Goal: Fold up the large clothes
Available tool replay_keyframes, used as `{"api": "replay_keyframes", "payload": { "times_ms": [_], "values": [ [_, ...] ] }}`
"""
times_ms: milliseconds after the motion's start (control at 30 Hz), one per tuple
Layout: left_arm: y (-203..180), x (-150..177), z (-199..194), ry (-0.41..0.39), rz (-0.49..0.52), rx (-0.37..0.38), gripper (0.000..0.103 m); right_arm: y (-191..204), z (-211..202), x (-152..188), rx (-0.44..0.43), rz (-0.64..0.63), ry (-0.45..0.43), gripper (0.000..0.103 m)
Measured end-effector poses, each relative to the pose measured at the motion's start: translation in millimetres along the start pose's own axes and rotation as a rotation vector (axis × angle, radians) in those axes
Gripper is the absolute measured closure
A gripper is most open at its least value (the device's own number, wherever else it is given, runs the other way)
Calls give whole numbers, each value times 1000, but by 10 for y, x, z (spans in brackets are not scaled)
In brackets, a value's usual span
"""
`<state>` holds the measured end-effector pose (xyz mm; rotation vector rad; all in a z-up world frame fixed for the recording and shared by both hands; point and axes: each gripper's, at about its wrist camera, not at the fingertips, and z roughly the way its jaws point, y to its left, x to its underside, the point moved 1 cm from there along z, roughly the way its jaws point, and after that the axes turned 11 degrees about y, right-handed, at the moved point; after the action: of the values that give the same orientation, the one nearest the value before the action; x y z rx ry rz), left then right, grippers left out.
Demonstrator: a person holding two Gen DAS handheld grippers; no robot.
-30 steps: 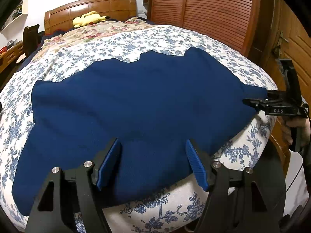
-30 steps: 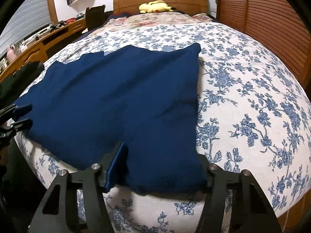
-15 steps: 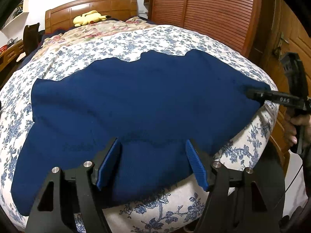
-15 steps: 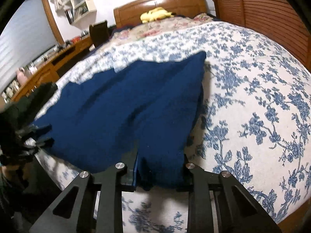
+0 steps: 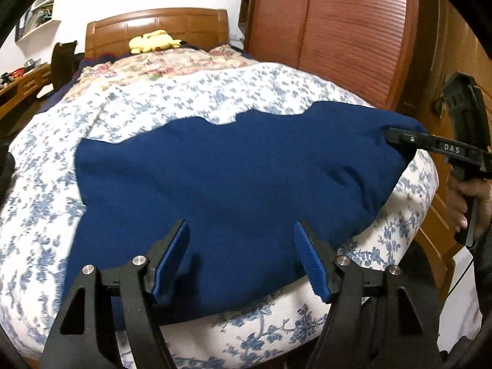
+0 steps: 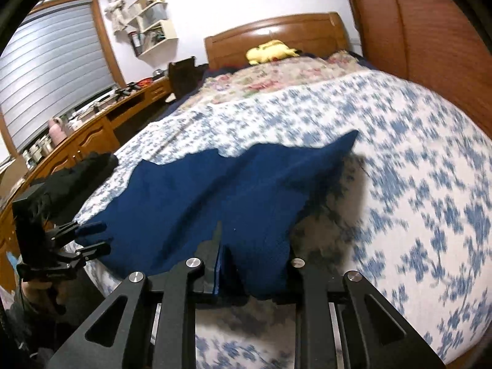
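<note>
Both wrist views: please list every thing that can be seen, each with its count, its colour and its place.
garment: one, dark blue, spread on the near end of the bed, right corner raised.
bedspread: one, white with blue flowers, covering the bed.
quilt: one, beige floral, at the head end.
plush toy: one, yellow, by the headboard.
headboard: one, brown wood, far end.
wardrobe: one, reddish-brown slatted doors, right of the bed.
desk: one, brown wood, left of the bed, with small items.
wall shelves: white, above the desk.
window blind: one, grey, far left.
left gripper: black, blue pads, open over the near hem.
right gripper: black, just closed, clamping the garment's corner.
hand: one, holding the right gripper.
</note>
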<state>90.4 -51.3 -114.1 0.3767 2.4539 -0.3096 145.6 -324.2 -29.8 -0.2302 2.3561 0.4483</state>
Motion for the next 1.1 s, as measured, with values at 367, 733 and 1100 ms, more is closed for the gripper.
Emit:
{"api": "replay_keyframes", "payload": {
  "times_ms": [367, 733, 1100],
  "values": [
    [640, 242, -507, -80, -103, -64, 32, 940, 376, -473, -38, -224, 2, 83],
    [1392, 629, -816, -86, -238, -152, 32, 2100, 1213, -741, -184, -443, 63, 82],
    [1521, 684, -844, -96, -254, -151, 32, 2196, 1541, -885, -206, -431, 111, 52]
  ]
}}
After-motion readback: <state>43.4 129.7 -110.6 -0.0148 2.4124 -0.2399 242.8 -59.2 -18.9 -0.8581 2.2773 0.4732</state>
